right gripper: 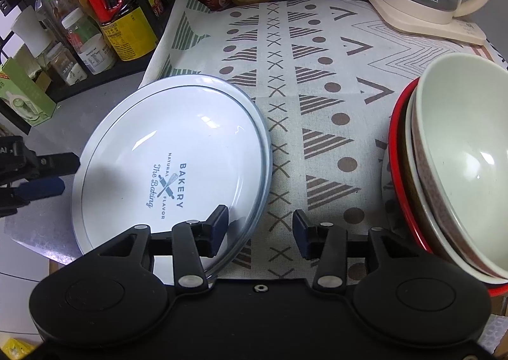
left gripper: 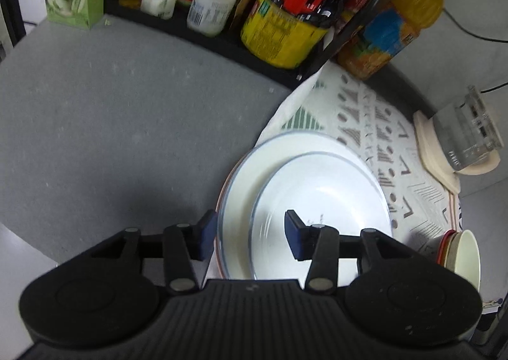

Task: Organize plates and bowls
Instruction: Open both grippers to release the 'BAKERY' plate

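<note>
Left tool [left gripper: 249, 237] gapes astride the stacked plates' [left gripper: 247, 175] rim; right tool [right gripper: 260, 231] likewise open, gripping nothing.

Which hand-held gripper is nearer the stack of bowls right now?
Right. The right hand-held gripper sits between the white plate and the bowl stack; the left hand-held gripper straddles the plate's far rim.

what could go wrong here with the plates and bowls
1. Each claw, left and right, has its open jaws astride the rim of the white plate stack; lifting carelessly might catch and drag it.
2. The stack sits half off the patterned cloth, overhanging the grey counter, so it may rock.
3. The bowl stack leans in its red dish; a bump from the right claw might topple it.
</note>
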